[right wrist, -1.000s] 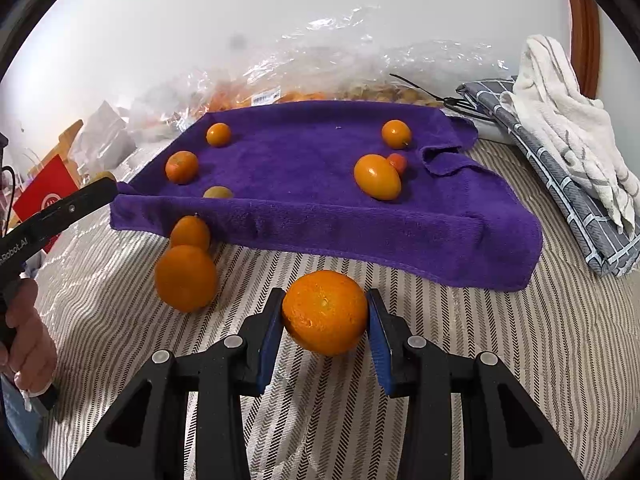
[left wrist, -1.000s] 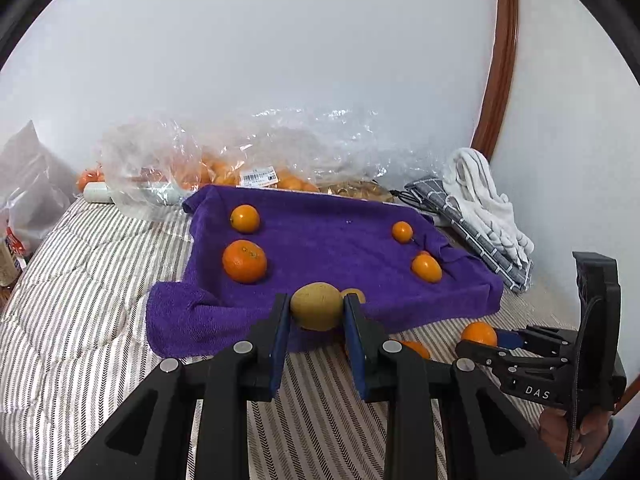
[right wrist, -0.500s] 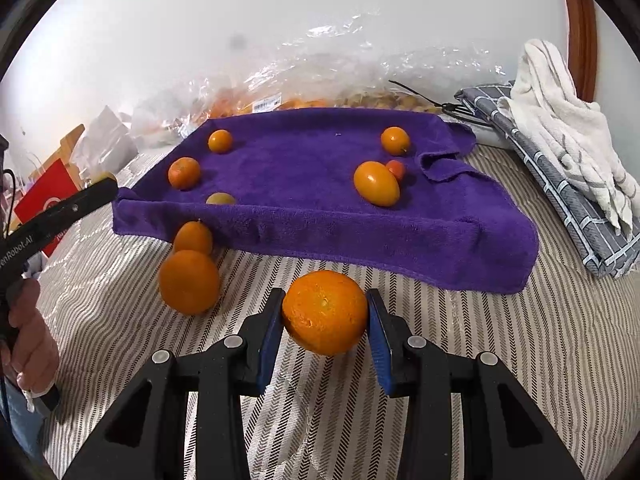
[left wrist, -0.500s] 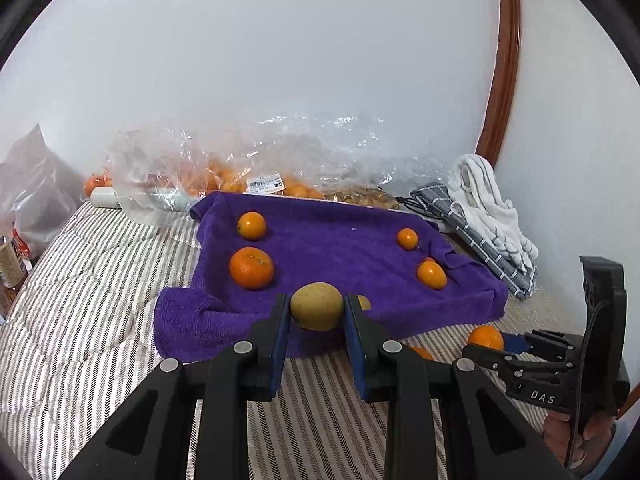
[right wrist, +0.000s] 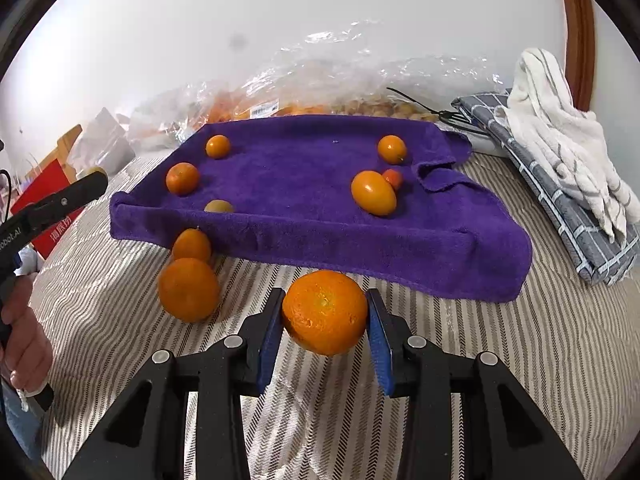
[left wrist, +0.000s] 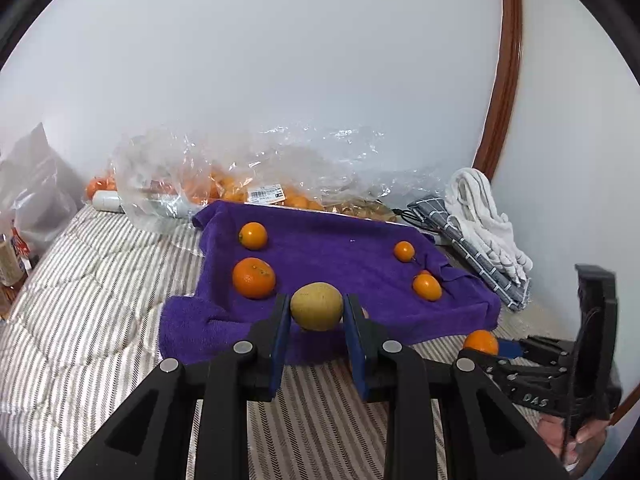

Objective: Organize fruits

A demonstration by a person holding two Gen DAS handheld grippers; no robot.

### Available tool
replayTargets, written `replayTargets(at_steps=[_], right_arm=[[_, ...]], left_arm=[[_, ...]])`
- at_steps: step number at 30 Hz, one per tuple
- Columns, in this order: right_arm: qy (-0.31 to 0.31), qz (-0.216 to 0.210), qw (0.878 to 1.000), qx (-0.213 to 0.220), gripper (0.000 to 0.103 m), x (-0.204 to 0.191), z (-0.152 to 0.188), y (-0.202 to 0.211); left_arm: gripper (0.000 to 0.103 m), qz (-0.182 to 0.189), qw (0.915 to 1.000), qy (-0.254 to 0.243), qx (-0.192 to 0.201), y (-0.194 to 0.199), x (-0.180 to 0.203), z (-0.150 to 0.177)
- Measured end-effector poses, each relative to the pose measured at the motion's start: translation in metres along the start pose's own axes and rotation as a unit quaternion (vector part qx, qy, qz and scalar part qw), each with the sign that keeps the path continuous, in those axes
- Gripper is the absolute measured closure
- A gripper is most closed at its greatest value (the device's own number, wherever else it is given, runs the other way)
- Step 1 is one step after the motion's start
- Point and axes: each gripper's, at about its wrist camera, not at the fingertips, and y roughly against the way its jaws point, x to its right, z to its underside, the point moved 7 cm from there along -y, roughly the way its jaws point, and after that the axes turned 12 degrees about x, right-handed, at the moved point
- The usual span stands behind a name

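Note:
My left gripper point(left wrist: 317, 316) is shut on a yellow-brown round fruit point(left wrist: 317, 306) and holds it above the near edge of the purple towel point(left wrist: 340, 264). My right gripper point(right wrist: 325, 320) is shut on a large orange point(right wrist: 325, 312), held over the striped bedding in front of the purple towel point(right wrist: 304, 184). Several small oranges lie on the towel, among them one at the left point(left wrist: 253, 278) and one at the right point(right wrist: 373, 193). Two oranges point(right wrist: 188, 289) lie on the bedding by the towel's near left edge. The right gripper with its orange also shows in the left wrist view point(left wrist: 482, 343).
A clear plastic bag of oranges point(left wrist: 256, 184) lies behind the towel against the wall. A folded grey checked cloth with a white towel point(right wrist: 560, 160) lies to the right. A red box point(right wrist: 44, 200) and bags stand at the left.
Both grippers have pulled back and risen a little from the towel, each still holding its fruit. The fruits on the towel have not moved.

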Motion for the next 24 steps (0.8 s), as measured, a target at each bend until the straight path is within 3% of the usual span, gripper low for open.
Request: replayTargets(at_steps=[3, 7, 14, 18, 24], right_arm=[[-0.001, -0.014, 1.000, 0.006, 0.063, -0.007, -0.011, 0.006], [0.020, -0.008, 1.000, 0.023, 0.063, -0.014, -0.033, 0.021], [0.034, 0.000, 0.998, 0.051, 0.063, -0.012, -0.066, 0.043], [0.016, 0.005, 0.999, 0.050, 0.063, 0.000, -0.077, 0.033], [-0.016, 0.002, 0.999, 0.051, 0.063, 0.013, -0.093, 0.012]], left_arm=[[0.077, -0.005, 0.9999, -0.008, 0.008, 0.003, 0.001, -0.004], [0.077, 0.015, 0.9994, -0.013, 0.027, 0.014, 0.006, -0.015], [0.077, -0.004, 0.9998, -0.006, 0.020, 0.020, 0.003, -0.045], [0.077, -0.021, 0.9990, -0.021, 0.034, 0.023, 0.001, -0.063], [0.077, -0.035, 0.9991, -0.015, 0.017, 0.001, -0.008, -0.063]])
